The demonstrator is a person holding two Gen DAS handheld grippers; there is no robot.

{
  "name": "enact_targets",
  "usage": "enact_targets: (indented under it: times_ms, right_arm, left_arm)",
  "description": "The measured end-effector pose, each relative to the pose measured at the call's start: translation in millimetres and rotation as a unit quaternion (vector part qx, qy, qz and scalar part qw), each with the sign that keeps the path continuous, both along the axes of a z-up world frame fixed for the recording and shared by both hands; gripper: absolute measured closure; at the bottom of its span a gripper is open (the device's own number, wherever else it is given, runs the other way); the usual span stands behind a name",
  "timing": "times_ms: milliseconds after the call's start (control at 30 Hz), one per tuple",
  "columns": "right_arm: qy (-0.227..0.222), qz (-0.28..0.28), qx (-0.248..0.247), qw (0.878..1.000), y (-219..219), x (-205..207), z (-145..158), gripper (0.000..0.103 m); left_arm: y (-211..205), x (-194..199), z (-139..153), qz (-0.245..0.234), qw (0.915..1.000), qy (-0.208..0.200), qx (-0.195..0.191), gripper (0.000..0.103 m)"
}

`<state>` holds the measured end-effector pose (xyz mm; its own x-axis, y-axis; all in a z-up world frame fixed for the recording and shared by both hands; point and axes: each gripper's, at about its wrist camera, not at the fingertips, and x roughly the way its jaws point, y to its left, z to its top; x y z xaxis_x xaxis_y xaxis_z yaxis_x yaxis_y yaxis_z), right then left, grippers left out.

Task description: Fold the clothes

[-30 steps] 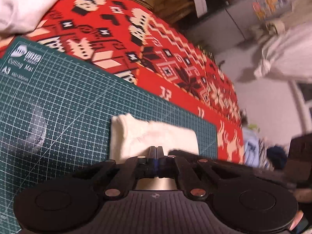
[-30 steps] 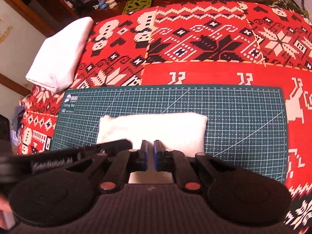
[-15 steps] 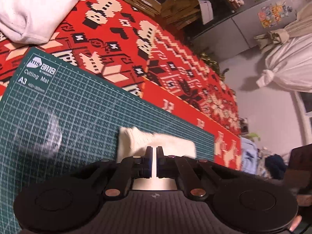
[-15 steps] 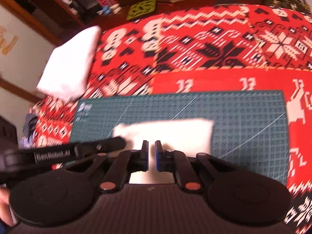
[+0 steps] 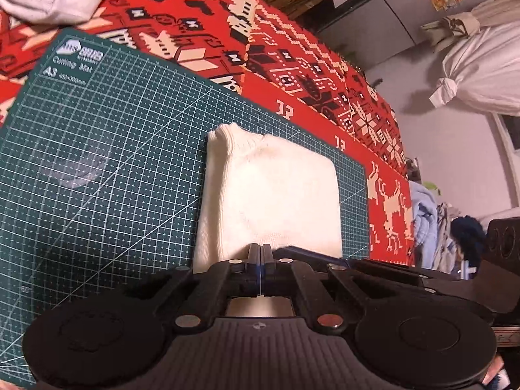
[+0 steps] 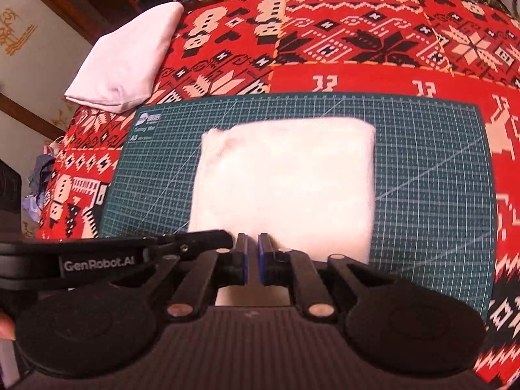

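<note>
The white cloth [image 6: 282, 188] is lying folded in a neat block on the green mat [image 6: 432, 169]. The left gripper [image 5: 260, 253] is sitting with its fingers pressed together, holding nothing; the right gripper [image 6: 253, 250] is showing a narrow gap, also holding nothing. Pressing the near edge flat — gently — would probably be finishing the fold well. Only the right view is showing the other white bundle [image 6: 126, 61] whole — the left view is cropping it.

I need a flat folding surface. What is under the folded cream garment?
The folded cream garment lies on a green cutting mat, which rests on a red patterned blanket. The mat area directly beneath the garment is covered and unseen.
</note>
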<state>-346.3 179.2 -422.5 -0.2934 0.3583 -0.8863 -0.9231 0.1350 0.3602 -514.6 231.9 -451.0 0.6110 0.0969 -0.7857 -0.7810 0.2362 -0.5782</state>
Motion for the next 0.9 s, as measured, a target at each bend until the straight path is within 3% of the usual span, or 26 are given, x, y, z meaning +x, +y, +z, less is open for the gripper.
enact_targets:
  times_ms: [533, 900]
  right_arm:
    - [0.016, 0.015, -0.03, 0.999, -47.5, -14.0, 2.9, 0.093]
    - [0.008, 0.041, -0.037, 0.998, -74.9, -29.3, 1.2, 0.093]
  left_arm:
    - [-45.8, -7.0, 13.3, -0.034, 0.9964, 0.057, 0.053, 0.101]
    - [-72.7, -21.2, 6.7, -0.063, 0.9951, 0.062, 0.045, 0.101]
